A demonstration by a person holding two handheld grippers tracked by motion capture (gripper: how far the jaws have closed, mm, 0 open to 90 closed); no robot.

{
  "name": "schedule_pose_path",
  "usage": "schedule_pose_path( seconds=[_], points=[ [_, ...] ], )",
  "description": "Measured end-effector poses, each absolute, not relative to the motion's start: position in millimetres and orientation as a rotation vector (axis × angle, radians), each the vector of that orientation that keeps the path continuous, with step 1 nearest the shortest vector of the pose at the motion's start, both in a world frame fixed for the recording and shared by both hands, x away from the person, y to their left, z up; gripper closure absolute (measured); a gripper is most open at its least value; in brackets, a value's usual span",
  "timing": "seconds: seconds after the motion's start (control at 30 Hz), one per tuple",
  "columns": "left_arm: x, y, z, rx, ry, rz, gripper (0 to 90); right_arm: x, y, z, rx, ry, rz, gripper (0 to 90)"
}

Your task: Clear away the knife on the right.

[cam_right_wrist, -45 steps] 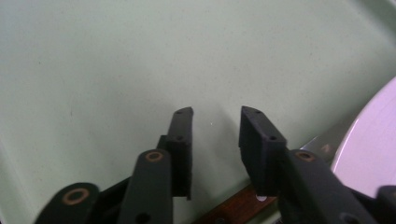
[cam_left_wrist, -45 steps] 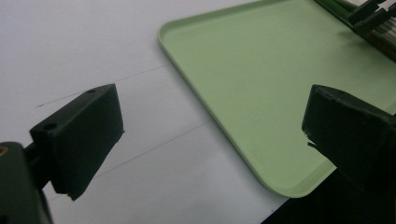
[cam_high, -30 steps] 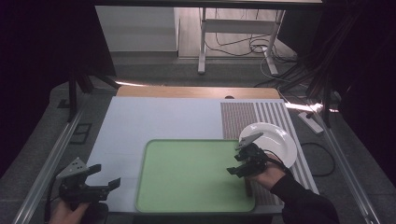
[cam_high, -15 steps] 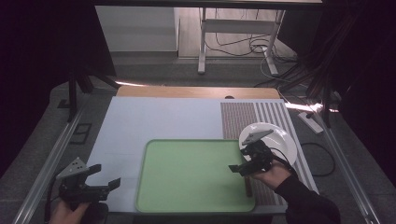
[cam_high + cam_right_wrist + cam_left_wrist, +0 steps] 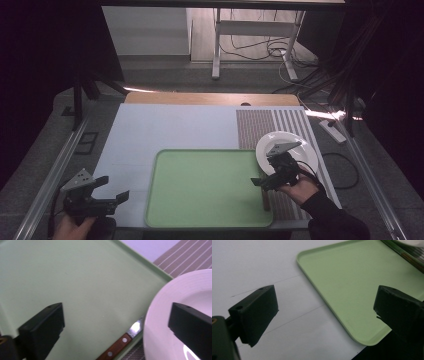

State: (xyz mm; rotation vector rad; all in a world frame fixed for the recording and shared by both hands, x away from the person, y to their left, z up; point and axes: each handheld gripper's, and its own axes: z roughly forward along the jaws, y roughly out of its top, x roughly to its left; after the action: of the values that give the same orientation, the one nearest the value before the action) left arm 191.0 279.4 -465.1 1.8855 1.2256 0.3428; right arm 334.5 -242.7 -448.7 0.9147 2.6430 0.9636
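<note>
A light green tray (image 5: 210, 187) lies at the front middle of the white table. My right gripper (image 5: 264, 182) hovers over the tray's right edge, next to a white plate (image 5: 295, 147) on the striped mat. Its jaws have just been opening and now stand wide open (image 5: 116, 312), gripping nothing. Below the gap a wooden-handled knife (image 5: 117, 346) lies along the tray's rim (image 5: 152, 271), its blade toward the plate (image 5: 175, 315). My left gripper (image 5: 114, 188) is open and empty near the table's front left corner. In its own view it (image 5: 325, 300) faces the tray (image 5: 352, 290).
A brown striped placemat (image 5: 280, 125) covers the table's right side under the plate. The white table surface (image 5: 165, 130) stretches behind and left of the tray. A metal rail (image 5: 50, 175) runs along the left side, and cables lie on the floor beyond.
The right gripper's jaws have spread apart over the tray's right edge, and the hand has shifted only slightly. The left gripper has stayed where it was.
</note>
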Motion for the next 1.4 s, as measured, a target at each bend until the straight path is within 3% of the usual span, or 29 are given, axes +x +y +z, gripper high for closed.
schedule_pose_path(
  seconds=[0.67, 1.4],
  points=[
    [190.8, 279.6, -465.1, 1.885, 1.226, 0.344, 5.2, 319.0, -258.4, -450.0, 0.920, 2.585, 0.946, 0.0],
    [190.9, 279.8, -465.2, 1.883, 1.229, 0.342, 5.2, 295.1, -303.8, -444.7, 1.085, 2.435, 0.998, 0.0]
  ],
)
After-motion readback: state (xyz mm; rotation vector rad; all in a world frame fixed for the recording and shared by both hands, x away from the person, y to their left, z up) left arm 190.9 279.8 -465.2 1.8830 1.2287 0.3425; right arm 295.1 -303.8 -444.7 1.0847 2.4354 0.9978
